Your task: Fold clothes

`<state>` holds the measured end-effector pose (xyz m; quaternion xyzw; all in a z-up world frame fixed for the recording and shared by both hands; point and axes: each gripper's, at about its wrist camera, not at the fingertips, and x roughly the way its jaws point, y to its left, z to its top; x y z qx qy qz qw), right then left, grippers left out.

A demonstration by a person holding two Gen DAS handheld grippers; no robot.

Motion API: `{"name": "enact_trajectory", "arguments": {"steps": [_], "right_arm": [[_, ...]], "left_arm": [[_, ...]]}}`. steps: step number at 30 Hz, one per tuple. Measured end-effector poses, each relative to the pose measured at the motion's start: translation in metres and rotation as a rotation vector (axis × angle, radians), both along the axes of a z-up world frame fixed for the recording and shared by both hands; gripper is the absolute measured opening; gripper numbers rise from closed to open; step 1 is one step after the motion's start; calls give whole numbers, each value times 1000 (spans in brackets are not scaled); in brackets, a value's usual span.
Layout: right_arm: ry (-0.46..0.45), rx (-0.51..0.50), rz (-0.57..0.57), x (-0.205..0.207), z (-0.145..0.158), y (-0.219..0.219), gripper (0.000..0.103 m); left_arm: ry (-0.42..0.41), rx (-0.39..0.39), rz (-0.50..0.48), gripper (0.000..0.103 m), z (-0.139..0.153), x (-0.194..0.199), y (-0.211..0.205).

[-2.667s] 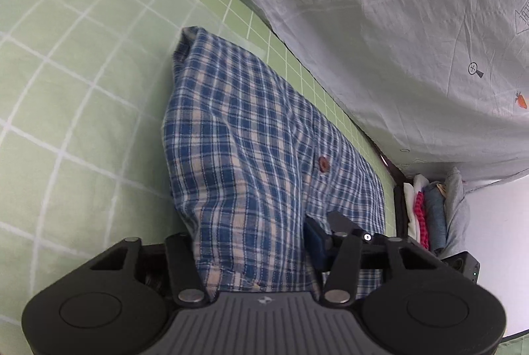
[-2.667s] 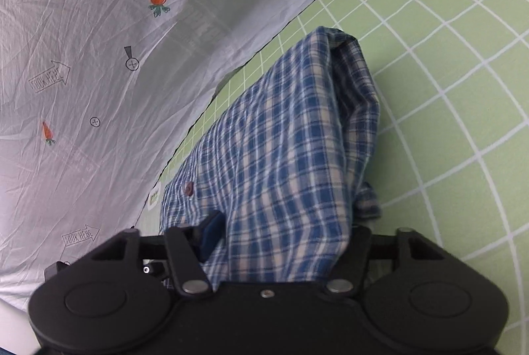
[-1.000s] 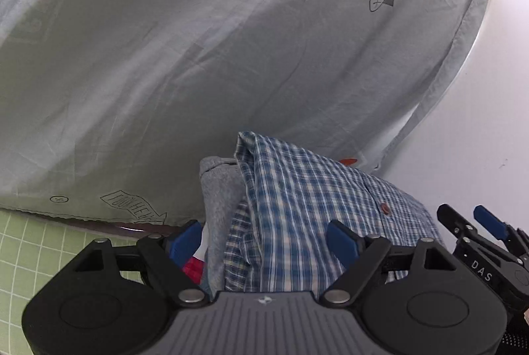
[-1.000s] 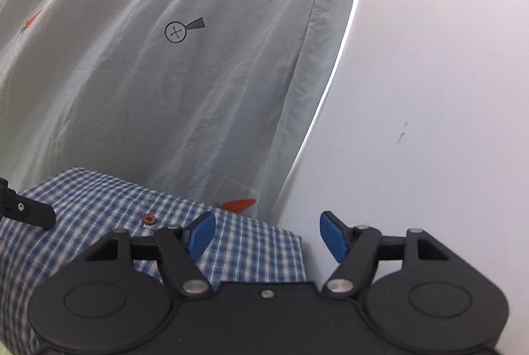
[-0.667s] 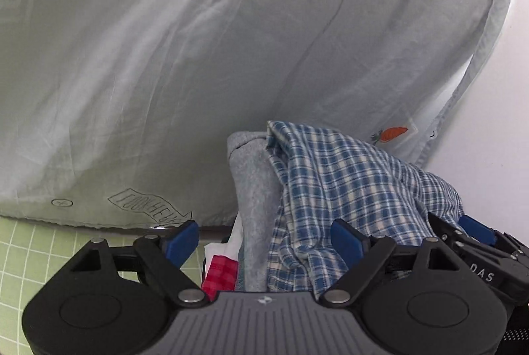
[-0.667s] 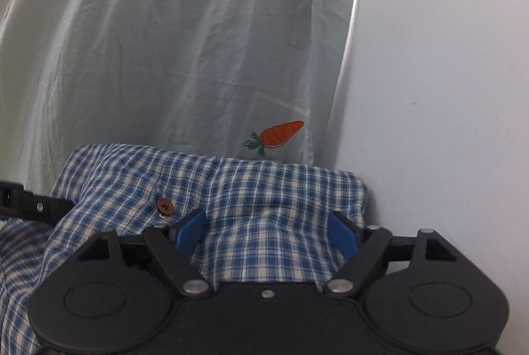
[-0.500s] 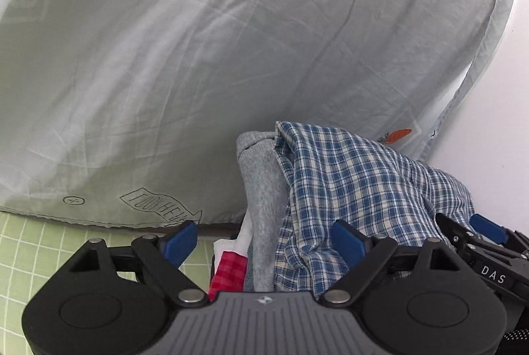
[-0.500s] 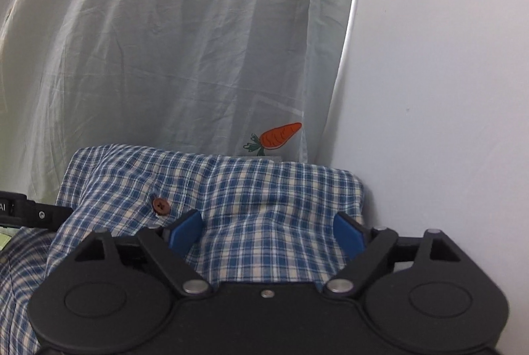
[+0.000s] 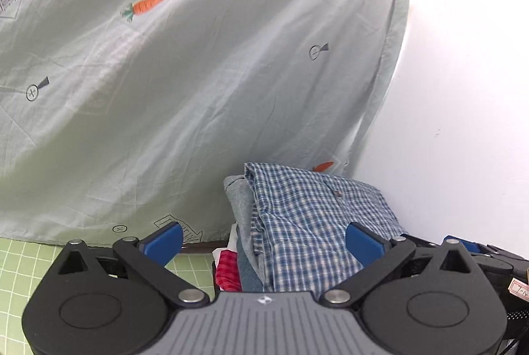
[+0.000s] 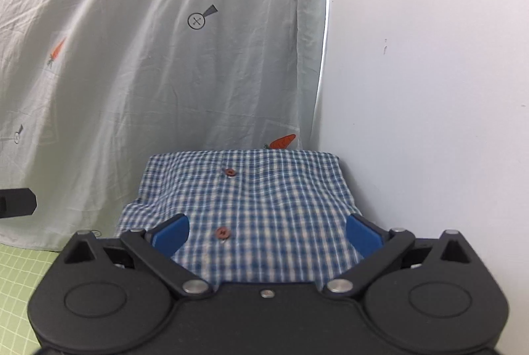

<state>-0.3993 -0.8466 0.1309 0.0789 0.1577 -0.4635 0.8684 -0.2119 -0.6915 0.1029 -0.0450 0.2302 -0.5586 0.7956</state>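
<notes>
The folded blue plaid shirt [image 9: 307, 216] lies on top of a stack of folded clothes, over a grey garment [image 9: 239, 199] and a red checked one [image 9: 226, 269]. It also shows in the right wrist view [image 10: 261, 206], flat, with two brown buttons up. My left gripper [image 9: 264, 242] is open and empty, just short of the stack. My right gripper [image 10: 267, 234] is open and empty, its fingers apart over the near edge of the shirt. The right gripper's tip shows in the left wrist view [image 9: 463, 247].
A pale sheet with carrot prints [image 9: 165, 74] hangs behind the stack. A white wall [image 10: 429, 90] is at the right. The green checked mat [image 9: 20, 259] lies at the lower left.
Both grippers carried the shirt from the green mat to the stack, let go of it and opened. Since half a second ago both have drawn back from the stack.
</notes>
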Motion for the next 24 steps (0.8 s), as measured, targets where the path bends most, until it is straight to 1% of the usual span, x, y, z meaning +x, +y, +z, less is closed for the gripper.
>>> {"name": "enact_trajectory", "arguments": {"steps": [2,3,7,9,11,14,17,20,24], "right_arm": [[-19,21,-8,-12,1,28,103],[-24,30,-13,-18,1,42,103],[-43,60,-15,-39,-1,93,103],[-41,71,-30,-47,-4,116,103],[-40,81,-59,-56,-6,137,103],[-42,99,-89,-69,-13,167,103],[-33,122,-112,-82,-25,196,103],[-25,146,-132,-91,-38,218,103],[1,154,-151,-100,-50,243,103]], "left_arm": [[-19,-4,6,103,4,-14,28],[-33,17,-6,103,7,-20,36],[-79,60,-90,103,10,-46,69],[-107,75,-98,103,9,-57,84],[-118,103,-93,103,7,-67,100],[-103,119,-107,103,-1,-76,121],[-86,153,-145,103,-13,-85,138],[-82,187,-167,103,-23,-95,153],[-92,213,-183,103,-30,-106,167]]}}
